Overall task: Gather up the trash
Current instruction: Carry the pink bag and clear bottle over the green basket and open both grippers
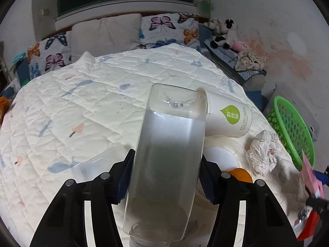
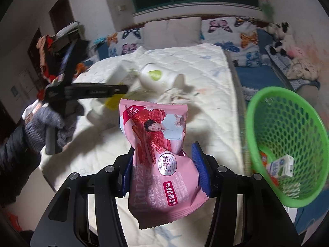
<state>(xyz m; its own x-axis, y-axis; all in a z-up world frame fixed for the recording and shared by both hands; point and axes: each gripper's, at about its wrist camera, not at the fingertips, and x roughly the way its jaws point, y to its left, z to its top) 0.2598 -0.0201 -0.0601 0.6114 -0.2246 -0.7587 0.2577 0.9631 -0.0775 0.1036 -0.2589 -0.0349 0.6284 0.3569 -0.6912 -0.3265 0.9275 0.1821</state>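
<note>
The left gripper clamps a clear plastic bottle over the quilted bed, beside a paper cup, crumpled tissue and green basket.

A quilted bed carries a paper cup, crumpled tissue and perhaps a lid.

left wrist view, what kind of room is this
A bedroom, most likely: a bed with a white quilted cover, butterfly-print pillows at its head, and stuffed animals piled to one side.
</note>
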